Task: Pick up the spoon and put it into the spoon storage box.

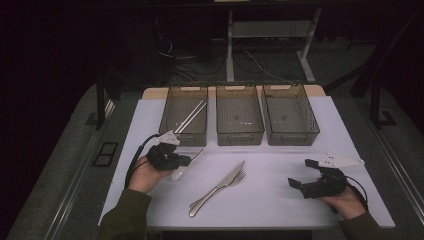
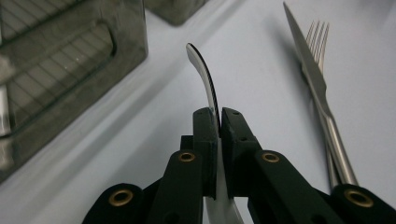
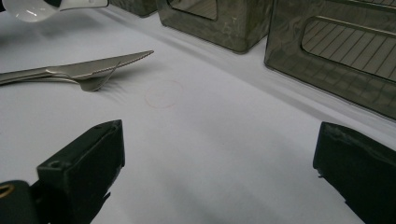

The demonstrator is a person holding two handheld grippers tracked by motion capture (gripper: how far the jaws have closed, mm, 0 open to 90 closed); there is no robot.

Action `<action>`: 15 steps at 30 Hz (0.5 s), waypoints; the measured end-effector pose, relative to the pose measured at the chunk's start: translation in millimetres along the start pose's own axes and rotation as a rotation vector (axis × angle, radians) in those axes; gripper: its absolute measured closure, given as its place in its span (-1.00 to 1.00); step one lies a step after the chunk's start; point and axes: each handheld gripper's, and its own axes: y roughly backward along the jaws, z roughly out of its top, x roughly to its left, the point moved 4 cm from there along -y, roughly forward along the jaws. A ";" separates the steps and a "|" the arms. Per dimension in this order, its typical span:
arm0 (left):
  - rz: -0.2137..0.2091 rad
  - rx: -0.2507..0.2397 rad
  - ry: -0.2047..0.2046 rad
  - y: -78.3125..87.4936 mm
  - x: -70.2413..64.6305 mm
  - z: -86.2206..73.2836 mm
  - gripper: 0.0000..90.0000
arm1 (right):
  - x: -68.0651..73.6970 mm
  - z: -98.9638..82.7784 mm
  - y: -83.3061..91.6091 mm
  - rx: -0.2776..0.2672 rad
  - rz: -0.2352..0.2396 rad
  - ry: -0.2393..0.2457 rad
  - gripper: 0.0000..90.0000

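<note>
My left gripper (image 1: 188, 160) (image 2: 219, 116) is shut on a shiny spoon (image 1: 180, 171), at the left of the white table near the left bin. Its jaws pinch the spoon's handle (image 2: 205, 79) edge-on, and the handle's curved end sticks out past the tips. The spoon's bowl (image 3: 28, 9) shows at the top left of the right gripper view. My right gripper (image 1: 302, 173) (image 3: 219, 135) rests at the right of the table, jaws wide open with nothing between them. A knife (image 1: 234, 173) (image 2: 308, 60) (image 3: 93, 65) and a fork (image 1: 241, 175) (image 2: 317, 32) (image 3: 91, 79) lie crossed on the table's middle.
Three dark mesh bins stand in a row at the back: the left bin (image 1: 186, 137) holds chopsticks (image 1: 191, 116), then the middle bin (image 1: 240, 136) and the right bin (image 1: 292, 137). The table's front edge (image 1: 250, 225) runs just ahead of the person's forearms.
</note>
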 end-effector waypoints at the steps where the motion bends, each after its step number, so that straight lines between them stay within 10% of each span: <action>1: -0.002 -0.006 0.001 0.1 -0.6 3.4 0.87 | 0.1 0.0 -0.1 0.000 0.001 0.000 -0.96; 15: -0.021 -0.082 -0.042 -0.1 1.1 64.4 0.87 | 0.4 0.4 0.4 -0.003 0.002 -0.002 -0.96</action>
